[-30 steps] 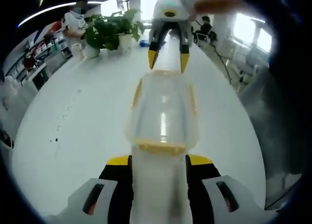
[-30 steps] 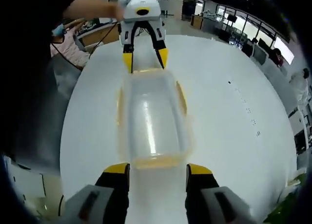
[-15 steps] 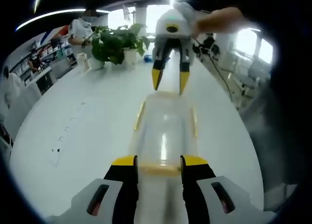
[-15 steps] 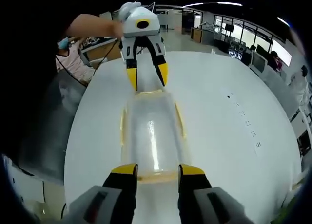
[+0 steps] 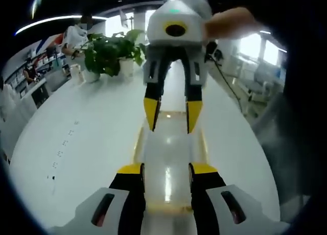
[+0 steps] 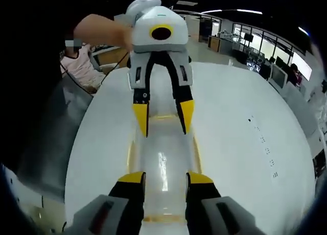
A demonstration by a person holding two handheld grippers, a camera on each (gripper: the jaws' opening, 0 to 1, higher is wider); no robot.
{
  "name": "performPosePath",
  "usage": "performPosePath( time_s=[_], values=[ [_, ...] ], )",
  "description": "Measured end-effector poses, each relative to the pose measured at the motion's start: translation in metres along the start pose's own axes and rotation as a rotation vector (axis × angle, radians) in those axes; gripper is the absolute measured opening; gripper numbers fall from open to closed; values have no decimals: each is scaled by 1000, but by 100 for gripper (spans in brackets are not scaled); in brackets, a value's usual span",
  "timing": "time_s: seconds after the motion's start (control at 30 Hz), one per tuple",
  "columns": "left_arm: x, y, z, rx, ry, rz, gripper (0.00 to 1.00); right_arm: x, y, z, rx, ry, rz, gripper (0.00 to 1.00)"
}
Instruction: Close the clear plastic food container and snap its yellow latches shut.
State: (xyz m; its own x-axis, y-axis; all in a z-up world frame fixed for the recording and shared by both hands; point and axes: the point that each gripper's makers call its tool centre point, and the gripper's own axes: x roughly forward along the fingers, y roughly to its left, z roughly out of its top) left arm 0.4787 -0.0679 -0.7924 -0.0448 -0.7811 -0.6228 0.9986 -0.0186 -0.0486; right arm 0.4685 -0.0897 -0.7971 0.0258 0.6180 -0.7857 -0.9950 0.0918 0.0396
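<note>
The clear plastic container (image 5: 168, 145) lies lengthwise on the white table (image 5: 66, 122), with yellow latches (image 5: 138, 138) along its sides and a yellow strip at its near end. My left gripper (image 5: 167, 169) hovers open over the near part of the lid, and the lid shows in the gap between its jaws. The right gripper (image 5: 172, 116) faces it, open, its yellow tips pointing down at the far part of the lid. In the right gripper view, the right gripper (image 6: 164, 179) is over the container (image 6: 163, 156) and the left gripper (image 6: 162, 120) is opposite. I cannot tell whether they touch the lid.
Potted plants (image 5: 110, 51) stand at the table's far end, and a person (image 5: 75, 36) is behind them. A seated person in pink (image 6: 82, 61) is beyond the table's edge. Hands (image 6: 99, 30) hold the grippers. Small dark marks (image 6: 265, 145) dot the table (image 6: 245, 158).
Both grippers have come toward each other along the container and now stand over its lid. Their jaw gaps have narrowed a little. The container stays in place.
</note>
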Motion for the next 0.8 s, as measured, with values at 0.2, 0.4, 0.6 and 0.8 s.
performPosePath(
  time_s=[0.2,0.4,0.6,0.8],
  values=[
    [5,-1,1,-3,2,-10,30,0,-1,5,-15,-4,0,28],
    [12,-3,10,2,-12,-5,31,4,-3,9,-25,-9,2,29],
    [18,-11,15,34,1,4,31,6,-10,14,-28,-26,7,31],
    [26,-17,12,53,19,-1,31,8,-13,16,-19,-28,25,35]
  ],
)
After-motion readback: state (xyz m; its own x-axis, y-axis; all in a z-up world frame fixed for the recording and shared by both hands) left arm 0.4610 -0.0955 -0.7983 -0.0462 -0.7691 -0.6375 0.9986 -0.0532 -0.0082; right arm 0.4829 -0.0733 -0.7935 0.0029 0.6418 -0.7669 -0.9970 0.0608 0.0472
